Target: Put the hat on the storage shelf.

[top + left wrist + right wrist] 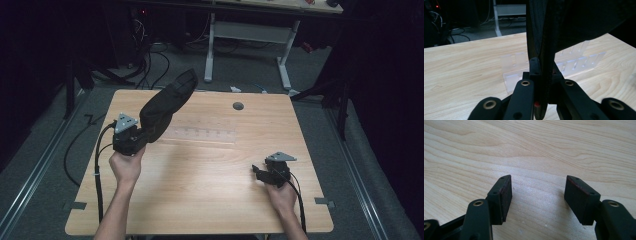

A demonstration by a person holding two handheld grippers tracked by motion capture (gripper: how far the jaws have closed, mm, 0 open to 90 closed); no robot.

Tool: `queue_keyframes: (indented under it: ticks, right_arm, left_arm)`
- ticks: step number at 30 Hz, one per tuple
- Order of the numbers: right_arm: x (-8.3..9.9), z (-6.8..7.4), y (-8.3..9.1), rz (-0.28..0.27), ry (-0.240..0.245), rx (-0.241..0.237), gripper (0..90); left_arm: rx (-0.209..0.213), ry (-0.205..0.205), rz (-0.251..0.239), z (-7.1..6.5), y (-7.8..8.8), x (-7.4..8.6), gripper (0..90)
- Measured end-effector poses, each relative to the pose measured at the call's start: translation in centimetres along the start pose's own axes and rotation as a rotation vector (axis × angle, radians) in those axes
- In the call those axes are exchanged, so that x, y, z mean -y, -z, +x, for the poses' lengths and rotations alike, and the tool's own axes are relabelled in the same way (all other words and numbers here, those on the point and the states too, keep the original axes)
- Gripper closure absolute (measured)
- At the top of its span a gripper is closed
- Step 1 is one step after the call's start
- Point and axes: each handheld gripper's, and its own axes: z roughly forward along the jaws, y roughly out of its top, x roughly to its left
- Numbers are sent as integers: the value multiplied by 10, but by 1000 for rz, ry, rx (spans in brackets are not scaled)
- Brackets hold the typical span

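While your left gripper (pixel 141 134) pinches the black pouch (pixel 166 104) | its top hidden in the left gripper view | right gripper (pixel 537 195) spread, empty, over the worktop (pixel 210 200).

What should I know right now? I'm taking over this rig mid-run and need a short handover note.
Left gripper: shut on the edge of the black fabric case, which is lifted off the table and sticks up and away from the hand.
Right gripper: open, nothing between the jaws, low over bare wood near the table's right front.
Clear plastic rack: lies on the table mid-left, just beyond the left gripper.
Done: case picked up.
Left: probably place or open the case; the right gripper is free to help.
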Motion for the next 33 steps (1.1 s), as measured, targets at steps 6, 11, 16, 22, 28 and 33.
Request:
queue_keyframes:
  ticks: [6,11,16,22,28,33]
  right_arm:
    - [0,0,0,1,-2,-1,392]
    - [0,0,0,1,-2,-1,391]
    - [0,0,0,0,-1,-1,390]
    - [0,1,0,-1,2,-1,390]
    - [0,1,0,-1,4,0,389]
    - [0,1,0,-2,5,-1,389]
  left_arm:
    - [-28,6,-7,6,-12,-1,863]
    - [-54,11,-3,12,-21,2,863]
    - [-78,6,-6,16,-29,5,863]
    - [-93,9,-11,18,-34,8,863]
    - [-104,23,-17,20,-40,10,863]
    - [-105,31,-23,21,-43,11,862]
